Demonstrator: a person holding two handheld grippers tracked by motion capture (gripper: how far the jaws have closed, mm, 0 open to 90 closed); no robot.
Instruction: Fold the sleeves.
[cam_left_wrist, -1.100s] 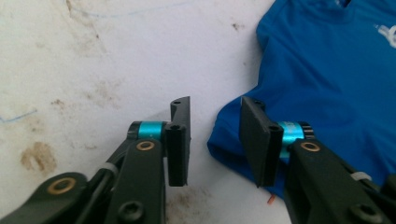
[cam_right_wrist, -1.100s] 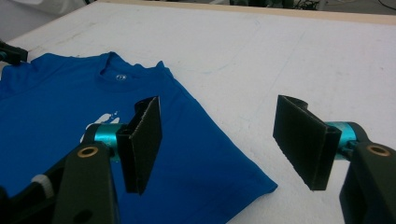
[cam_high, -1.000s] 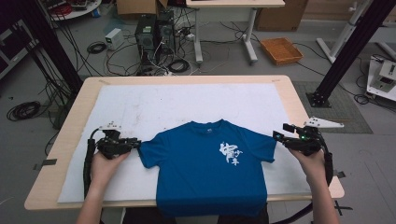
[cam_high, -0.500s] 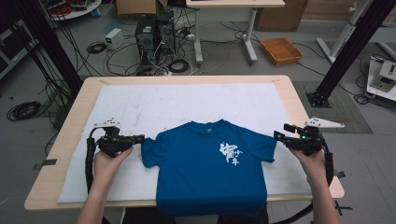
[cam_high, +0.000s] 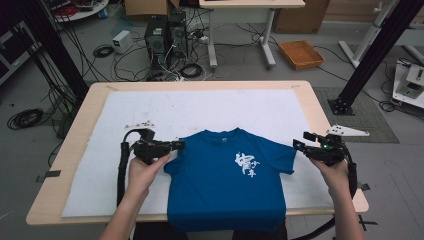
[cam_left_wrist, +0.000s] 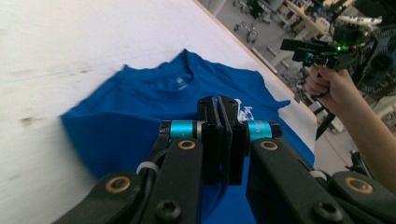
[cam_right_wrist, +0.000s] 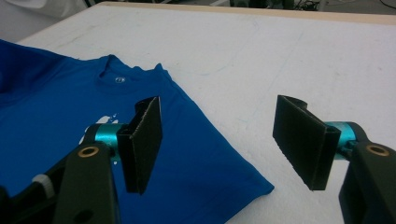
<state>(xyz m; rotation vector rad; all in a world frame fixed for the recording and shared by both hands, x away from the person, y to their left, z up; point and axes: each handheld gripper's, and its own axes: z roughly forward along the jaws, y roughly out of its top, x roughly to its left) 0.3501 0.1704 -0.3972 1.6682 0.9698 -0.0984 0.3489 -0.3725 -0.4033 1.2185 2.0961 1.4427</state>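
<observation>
A big wooden table (cam_high: 320, 117) has a white mat (cam_high: 200, 110) on top. A blue T-shirt (cam_high: 225, 185) lies flat on the mat at the near edge, with its neck pointing away from the person. The left gripper (cam_high: 172, 145) is at the shirt's left sleeve, and its jaws have just been closing; they are pressed together on the sleeve cloth. The right gripper (cam_high: 303, 144) is over the right sleeve with its jaws wide apart, holding nothing.

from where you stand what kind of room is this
Most likely a robotics or data-collection lab, not a home. Black desktop computer towers stand on the grey floor amid loose black cables, black metal frame legs flank the wooden table, and a blue short-sleeved t-shirt lies ready for handling.
</observation>
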